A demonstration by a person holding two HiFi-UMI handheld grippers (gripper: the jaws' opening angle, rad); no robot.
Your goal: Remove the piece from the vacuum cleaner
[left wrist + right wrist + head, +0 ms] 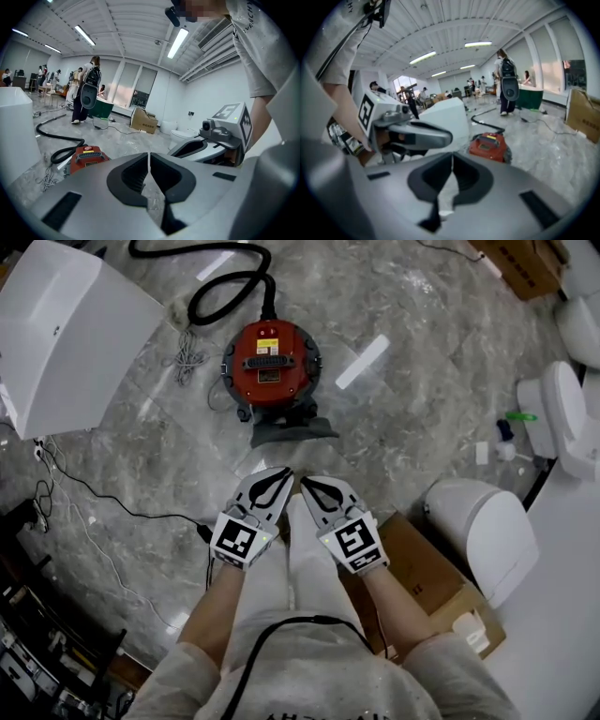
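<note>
A round red vacuum cleaner stands on the marble floor, with a black hose running off its top and a dark grey piece at its near side. It also shows as a red vacuum cleaner in the left gripper view and a red vacuum cleaner in the right gripper view. My left gripper and right gripper hang side by side, both shut and empty, a short way nearer me than the vacuum cleaner.
A large white box stands at the far left. White toilets and cardboard boxes crowd the right side. Thin cables trail over the floor at left. Several people stand far back in the room.
</note>
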